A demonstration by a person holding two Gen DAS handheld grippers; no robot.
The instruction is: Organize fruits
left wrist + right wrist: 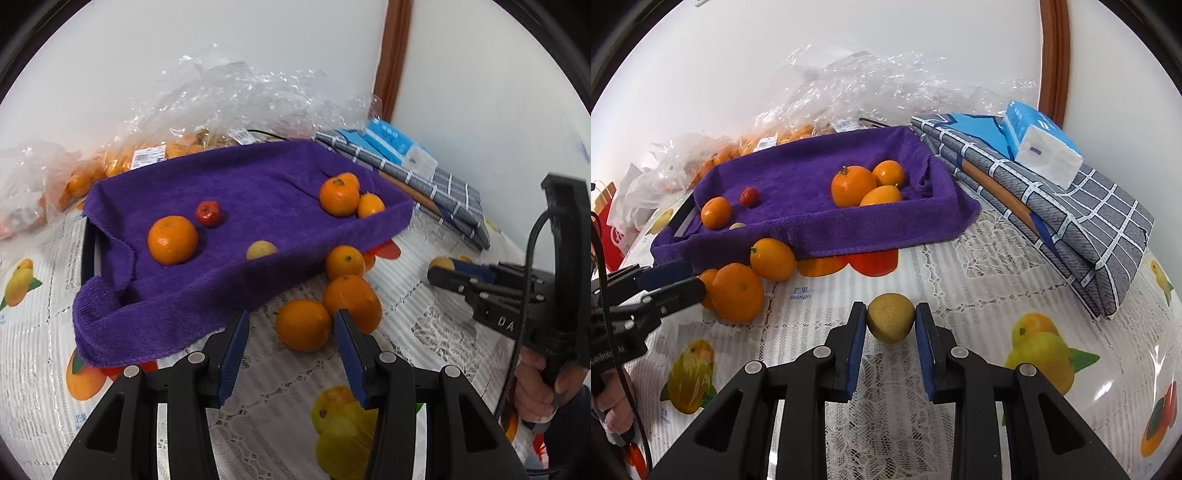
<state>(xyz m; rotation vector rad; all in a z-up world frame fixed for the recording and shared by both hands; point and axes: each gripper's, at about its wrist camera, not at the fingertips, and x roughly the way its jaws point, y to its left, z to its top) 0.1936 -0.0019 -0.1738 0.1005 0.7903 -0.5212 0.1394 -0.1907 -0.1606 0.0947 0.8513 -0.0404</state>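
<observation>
A purple towel-lined tray [236,280] [827,229] holds several oranges, a small red fruit [208,213] [750,195] and a small yellow fruit [261,250]. Three oranges lie on the table by the tray's near edge [303,324] [738,291]. My left gripper [291,325] is open, its fingers on either side of the nearest orange. My right gripper [891,315] is shut on a small yellow-green fruit [891,317] just above the tablecloth; it also shows in the left wrist view [441,273].
Clear plastic bags of oranges [147,155] [768,140] lie behind the tray by the wall. A folded grey checked cloth [1071,229] with a tissue pack [1041,144] sits at the right. The tablecloth [979,266] has printed fruit.
</observation>
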